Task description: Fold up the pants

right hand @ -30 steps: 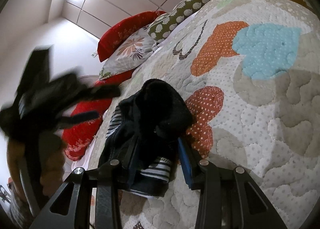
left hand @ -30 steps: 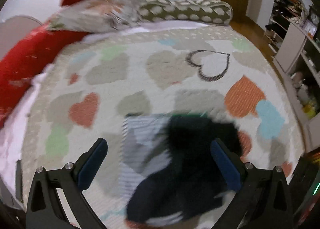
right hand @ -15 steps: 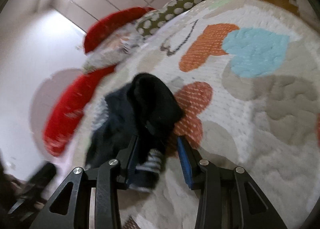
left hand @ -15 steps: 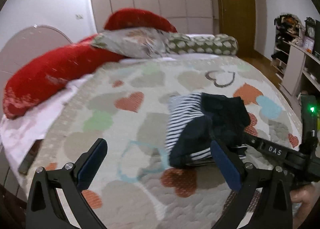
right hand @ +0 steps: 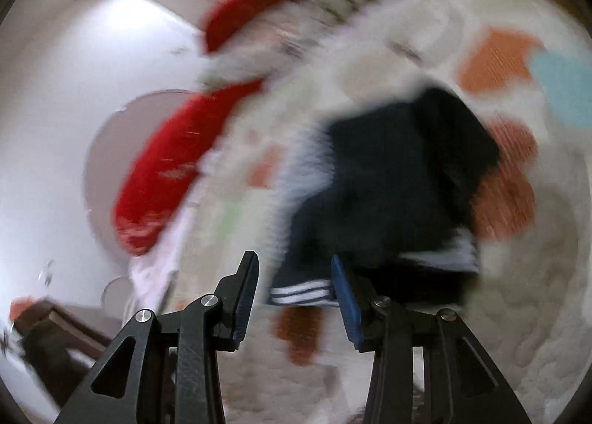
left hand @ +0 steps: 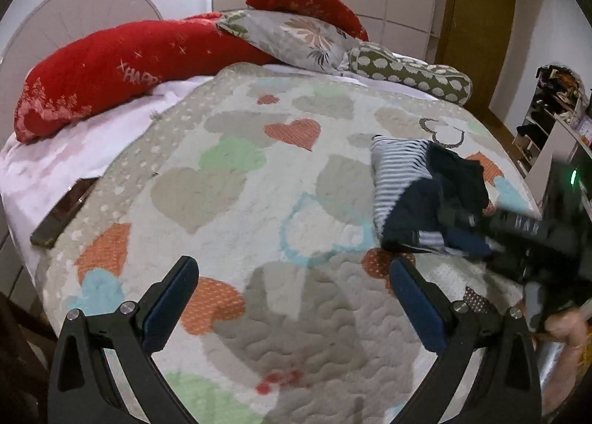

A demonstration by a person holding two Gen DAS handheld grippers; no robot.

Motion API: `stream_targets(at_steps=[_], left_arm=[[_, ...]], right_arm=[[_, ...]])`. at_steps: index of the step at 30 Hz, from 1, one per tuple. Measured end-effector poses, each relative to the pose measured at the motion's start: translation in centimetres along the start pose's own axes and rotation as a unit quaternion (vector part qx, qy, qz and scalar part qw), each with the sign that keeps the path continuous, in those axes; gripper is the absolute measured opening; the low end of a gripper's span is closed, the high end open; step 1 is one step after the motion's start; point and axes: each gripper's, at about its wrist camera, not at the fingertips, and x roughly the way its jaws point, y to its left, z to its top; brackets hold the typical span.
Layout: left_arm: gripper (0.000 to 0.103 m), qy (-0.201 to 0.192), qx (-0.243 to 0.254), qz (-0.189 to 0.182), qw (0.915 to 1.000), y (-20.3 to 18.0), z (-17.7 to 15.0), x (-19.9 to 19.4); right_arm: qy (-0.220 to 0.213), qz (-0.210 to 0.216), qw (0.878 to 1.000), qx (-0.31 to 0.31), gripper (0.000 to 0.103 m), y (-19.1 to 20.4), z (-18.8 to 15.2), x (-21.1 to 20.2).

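Two grippers show, both over a heart-patterned quilt (left hand: 229, 239) on a bed. Left gripper (left hand: 292, 298) has its jaws spread wide with nothing between them, only bare quilt below; it hangs well apart from the garment, likely parked out of the way so the right side can work. The pants (left hand: 429, 198), dark navy with a striped lining or striped panel showing, lie bunched in a loose heap toward the right side of the quilt, not yet flat or squared, so folding looks barely begun.

Right gripper (right hand: 294, 298) sits at the near edge of the heap, jaws partly apart and just opened a little further. In the right wrist view a white-striped cuff or hem lies just ahead of the fingertips, not pinched; the frame is badly motion-blurred, so contact with the right pad cannot be ruled out. From the left wrist view, the right tool reaches in low from the right, a hand (left hand: 562, 335) on its handle.

Red pillows (left hand: 103, 72) and patterned cushions (left hand: 296, 39) line the headboard side, and a dark flat object (left hand: 63, 213) rests on the sheet at the left edge, all clear of the work area.
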Motion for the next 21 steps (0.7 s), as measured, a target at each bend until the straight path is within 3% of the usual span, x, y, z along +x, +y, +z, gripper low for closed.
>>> stream_targets(at_steps=[3, 5, 7, 9, 13, 14, 16, 17, 19, 21], left_arm=[[0.103, -0.005, 0.002, -0.003, 1.0000, 0.5, -0.1, 0.0], [0.103, 0.000, -0.003, -0.009, 1.0000, 0.7, -0.2, 0.5], [0.103, 0.005, -0.010, -0.015, 0.9998, 0.8, -0.4, 0.7], [0.103, 0.009, -0.012, -0.015, 0.9998, 0.9, -0.5, 0.9], [0.103, -0.002, -0.007, -0.003, 1.0000, 0.8, -0.6, 0.0], [0.103, -0.011, -0.006, 0.002, 0.9999, 0.8, -0.5, -0.5], [0.103, -0.040, -0.006, 0.015, 0.9991, 0.8, -0.6, -1.8], [0.103, -0.056, -0.006, 0.018, 0.9983, 0.8, -0.6, -2.4], [0.103, -0.105, -0.005, 0.023, 0.9942, 0.5, -0.8, -3.9], [0.103, -0.131, -0.006, 0.013, 0.9913, -0.1, -0.6, -4.9]], right_arm=[[-0.019, 0.014, 0.998, 0.052, 0.026, -4.1, -1.4, -1.2], [-0.029, 0.002, 0.996, 0.080, 0.025, -5.3, -1.5, -2.3], [-0.054, -0.010, 0.996, 0.076, 0.033, -4.3, -1.5, -4.1], [-0.077, -0.009, 0.997, 0.030, 0.039, -1.3, -0.9, -5.3], [-0.068, 0.002, 0.997, -0.034, 0.060, 3.1, -0.6, -3.7], [-0.054, -0.013, 0.998, -0.037, 0.060, 3.0, -0.4, -2.5], [-0.050, -0.082, 0.995, -0.029, 0.059, 1.3, -0.5, -1.4], [-0.051, -0.107, 0.993, -0.025, 0.053, 0.4, -0.6, -1.3], [-0.061, -0.119, 0.991, -0.009, 0.052, -1.2, -1.9, -2.6], [-0.083, -0.145, 0.986, -0.021, 0.055, -1.0, -3.2, -4.8]])
